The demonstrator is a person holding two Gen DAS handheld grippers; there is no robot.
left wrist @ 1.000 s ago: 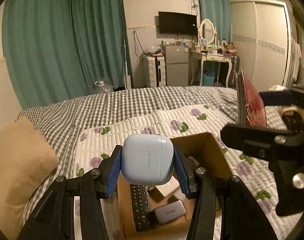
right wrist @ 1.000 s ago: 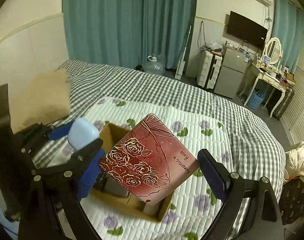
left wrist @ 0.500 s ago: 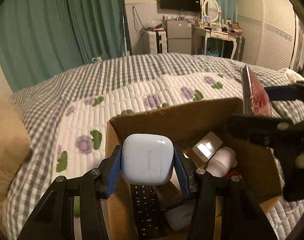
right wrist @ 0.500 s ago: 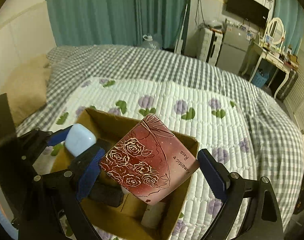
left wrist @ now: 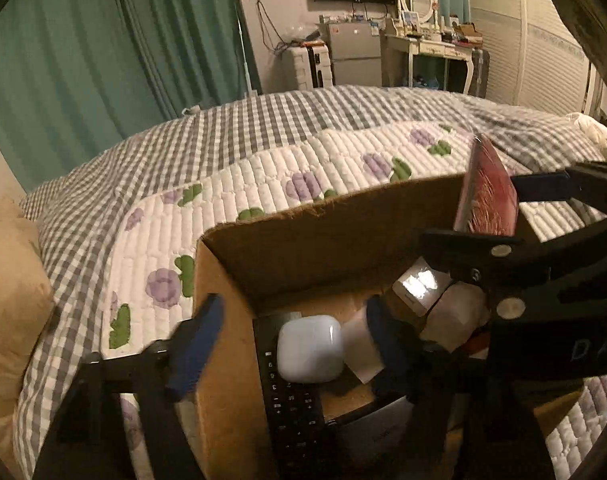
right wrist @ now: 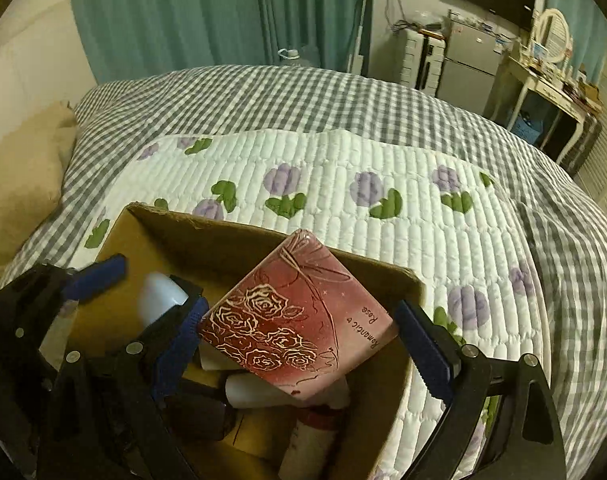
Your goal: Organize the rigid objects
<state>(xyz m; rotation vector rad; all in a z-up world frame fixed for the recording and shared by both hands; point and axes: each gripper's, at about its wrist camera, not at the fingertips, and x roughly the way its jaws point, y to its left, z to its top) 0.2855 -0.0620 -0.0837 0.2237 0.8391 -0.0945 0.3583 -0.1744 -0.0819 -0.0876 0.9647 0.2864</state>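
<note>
Cardboard box (left wrist: 303, 240) sits on the quilted bed (right wrist: 343, 168), and it is where everything rigid is going; both my tongs hang over its open top. A second ago my left tongs (left wrist: 291, 344) were clamped on the pale blue earbud case (left wrist: 309, 348) above the bed. Now their blue pads stand wide apart with clear gaps on either side of the case, which lies inside the box, resting on the black remote control (left wrist: 291, 392). I judge that item delivered, so the left side is free to pull back.

My right tongs (right wrist: 299, 344) have come down with it: the red rose-patterned tin (right wrist: 299, 320), earlier held high over the quilt, now hangs tilted on a corner just above the white bottles (right wrist: 263, 394) inside the box. The left pad presses its edge; the right pad looks a little apart from it, so I cannot tell whether the grip is firm or already loosening. Setting the tin down is what remains here.
</note>
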